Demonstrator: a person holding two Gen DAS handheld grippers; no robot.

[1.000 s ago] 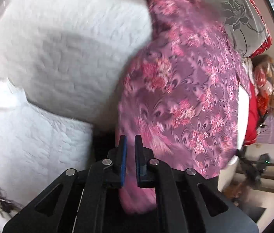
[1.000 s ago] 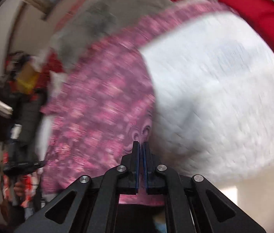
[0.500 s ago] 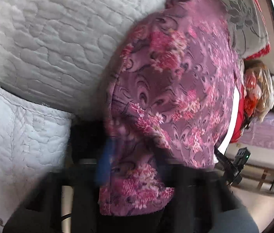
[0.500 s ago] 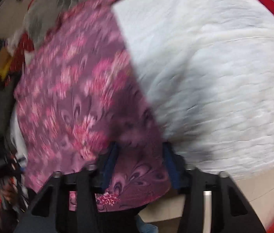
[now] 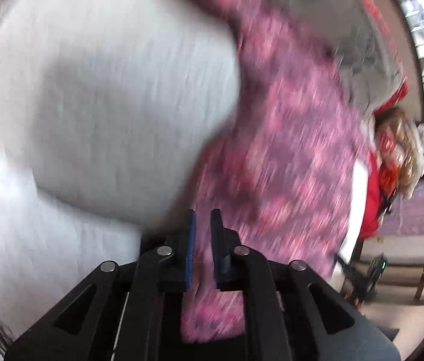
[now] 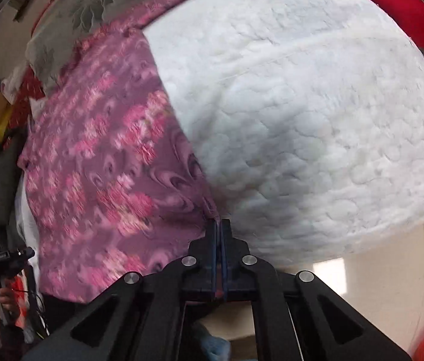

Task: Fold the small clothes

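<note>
A purple garment with a pink floral and peacock-feather print (image 6: 100,162) lies spread over a white quilted, padded surface (image 6: 317,114), which serves here as the landmark. In the right wrist view the cloth covers the left part of that white surface and hangs over its near edge, while the bare quilting fills everything to the right of the cloth's straight side edge.

The right gripper (image 6: 218,225) has its black jaws with blue pads pressed together, and the near corner of the purple garment, right at the border with the white quilting, is pinched between them; a sliver of the cloth shows in the slit between the pads.

The left wrist view is heavily blurred. There the same purple garment (image 5: 287,156) lies to the right of the white quilted surface (image 5: 97,96) and drapes down past its near edge. The left gripper (image 5: 202,219) has just been opening: its jaws stand a small gap apart, with purple cloth showing through the gap, and the pads do not appear to press on it.

Beyond the white surface, a grey fabric with a dark flower pattern (image 6: 88,3) and a red cloth (image 6: 398,3) lie at its far side.
</note>
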